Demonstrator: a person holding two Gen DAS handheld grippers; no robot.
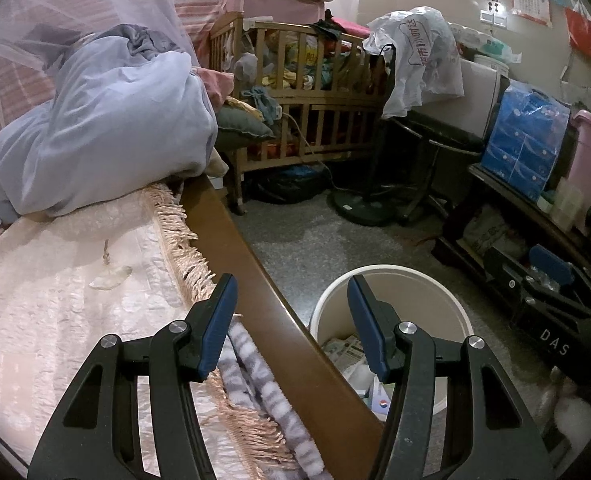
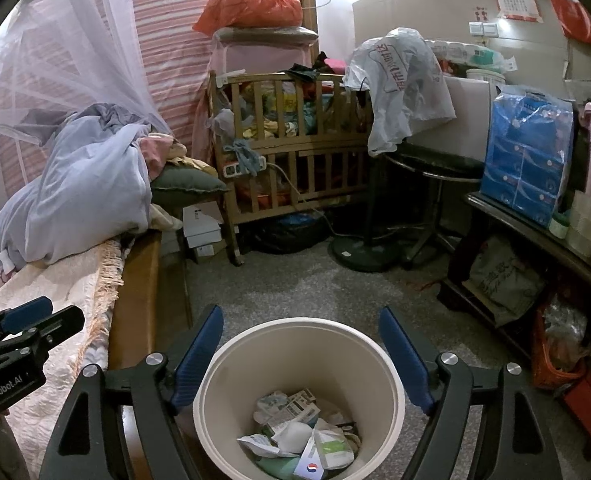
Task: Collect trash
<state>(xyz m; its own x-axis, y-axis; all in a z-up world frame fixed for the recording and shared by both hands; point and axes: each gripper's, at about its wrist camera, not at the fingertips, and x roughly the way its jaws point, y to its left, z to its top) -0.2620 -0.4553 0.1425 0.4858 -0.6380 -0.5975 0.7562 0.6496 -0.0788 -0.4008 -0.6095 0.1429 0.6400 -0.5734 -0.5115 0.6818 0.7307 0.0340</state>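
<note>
A cream round bin (image 2: pixel 295 344) stands on the floor beside the bed, holding several paper and plastic wrappers (image 2: pixel 299 436). My right gripper (image 2: pixel 301 354) is open and empty, directly above the bin. My left gripper (image 1: pixel 291 320) is open and empty, over the bed's wooden edge (image 1: pixel 255 280), with the bin (image 1: pixel 391 276) below to its right. A small clear wrapper (image 1: pixel 109 278) lies on the pink bedspread, ahead and left of the left gripper. The left gripper also shows at the left edge of the right wrist view (image 2: pixel 27 320).
A blue quilt (image 1: pixel 107 128) is piled on the bed. A wooden crib (image 2: pixel 295 148) full of clothes stands behind. A fan base (image 2: pixel 359 254) sits on the floor. A dark shelf unit (image 2: pixel 535 248) with a blue tissue pack (image 2: pixel 527 156) is on the right.
</note>
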